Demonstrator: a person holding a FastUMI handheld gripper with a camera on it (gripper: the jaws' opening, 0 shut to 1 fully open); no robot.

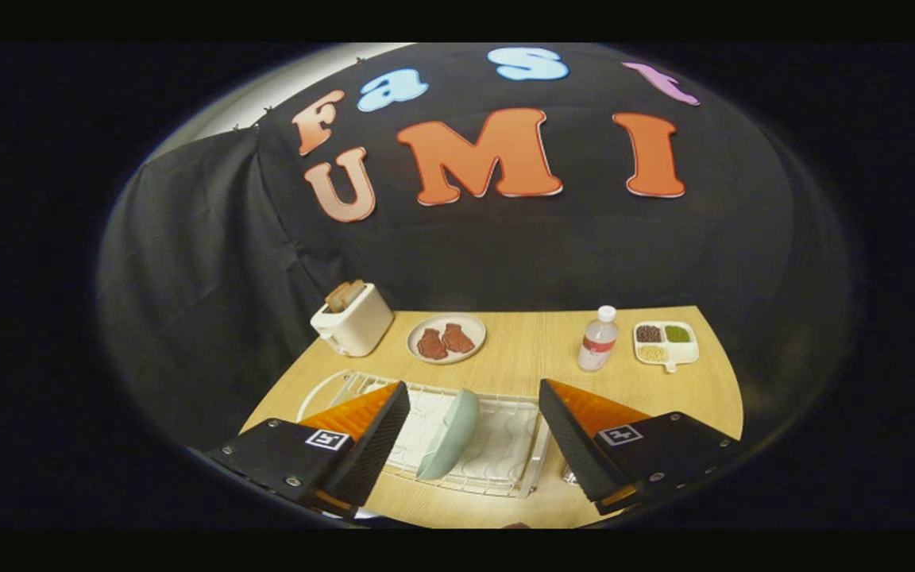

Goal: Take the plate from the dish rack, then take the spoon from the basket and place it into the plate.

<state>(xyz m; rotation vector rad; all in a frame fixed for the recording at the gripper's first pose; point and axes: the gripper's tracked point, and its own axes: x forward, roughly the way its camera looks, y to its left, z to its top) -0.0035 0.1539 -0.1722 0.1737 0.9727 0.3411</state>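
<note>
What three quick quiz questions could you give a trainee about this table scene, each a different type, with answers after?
1. True or false: the pale green plate lies flat on the table.
2. Multiple choice: what stands between the plate of food and the divided snack tray? A) a mug B) a bottle C) a kettle
3. Fill in: the toaster holds slices of ____.

Key:
1. False. It stands on edge in the dish rack, between the open tongs.
2. B
3. bread
</note>
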